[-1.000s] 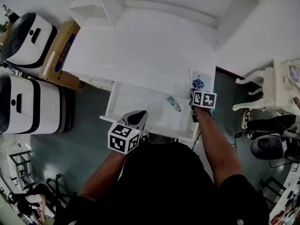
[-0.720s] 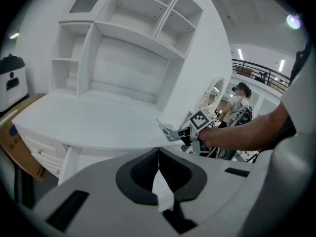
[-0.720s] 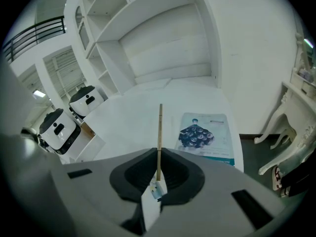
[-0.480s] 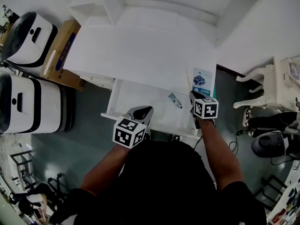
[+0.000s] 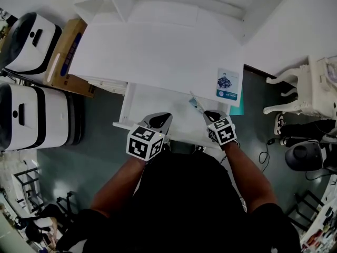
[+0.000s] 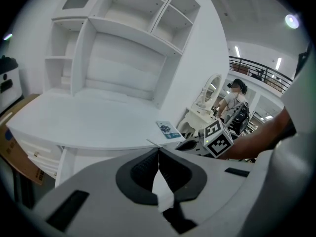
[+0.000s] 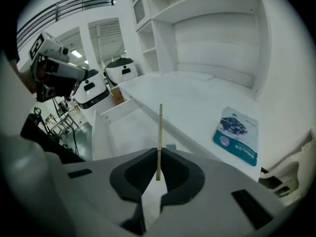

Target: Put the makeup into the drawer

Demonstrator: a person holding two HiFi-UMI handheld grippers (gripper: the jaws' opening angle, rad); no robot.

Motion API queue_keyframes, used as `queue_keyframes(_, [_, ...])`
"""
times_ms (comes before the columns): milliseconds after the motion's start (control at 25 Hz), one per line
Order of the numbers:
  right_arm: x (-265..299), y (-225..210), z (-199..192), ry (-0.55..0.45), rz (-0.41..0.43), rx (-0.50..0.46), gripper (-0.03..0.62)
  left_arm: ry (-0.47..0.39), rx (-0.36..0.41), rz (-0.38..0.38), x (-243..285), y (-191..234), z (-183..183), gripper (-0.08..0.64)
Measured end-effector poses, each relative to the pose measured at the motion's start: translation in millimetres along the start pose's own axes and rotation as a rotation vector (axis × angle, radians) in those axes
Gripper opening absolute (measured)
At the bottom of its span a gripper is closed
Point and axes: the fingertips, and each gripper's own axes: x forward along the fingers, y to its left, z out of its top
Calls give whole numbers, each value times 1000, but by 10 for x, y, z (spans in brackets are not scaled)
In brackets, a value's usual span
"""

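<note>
A thin stick [image 7: 159,132] is clamped upright between the closed jaws of the right gripper [image 7: 158,153], which holds it over the right end of the open drawer [image 5: 152,109], near the front edge of the surface [image 5: 158,57]. A small tube [image 5: 198,107] lies in the drawer just beside the stick's tip. A sachet [image 5: 227,84] lies flat on the surface's right corner. The left gripper [image 6: 158,151] hangs at the drawer's front rim - jaws together, nothing between them.

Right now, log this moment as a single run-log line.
left claw: shut, empty | right claw: shut on thin stick, by open drawer | tube: in drawer | packet: on desk
</note>
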Motion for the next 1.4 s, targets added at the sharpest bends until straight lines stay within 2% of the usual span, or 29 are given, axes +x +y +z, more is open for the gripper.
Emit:
queue_keyframes(240, [300,184,-418,156,33,-196,44,10,-17,7,-44,1,-62,11])
queue_keyframes(440, [577,203,-755,276,52,-270,44,20,-36,24,-90,54,-136,11])
queue_keyframes(680, [796,88,-910,345,27,-274,44,27,-53,47,-160,69,-176,11])
queue_keyframes(960, [968,34,-1107,414,44,-276,44,38,-65,80,-232,90,-225,11])
queue_keyframes(1400, [1130,70,-1253,449,55,-261,44,37,-60,136,-341,90,-244,11])
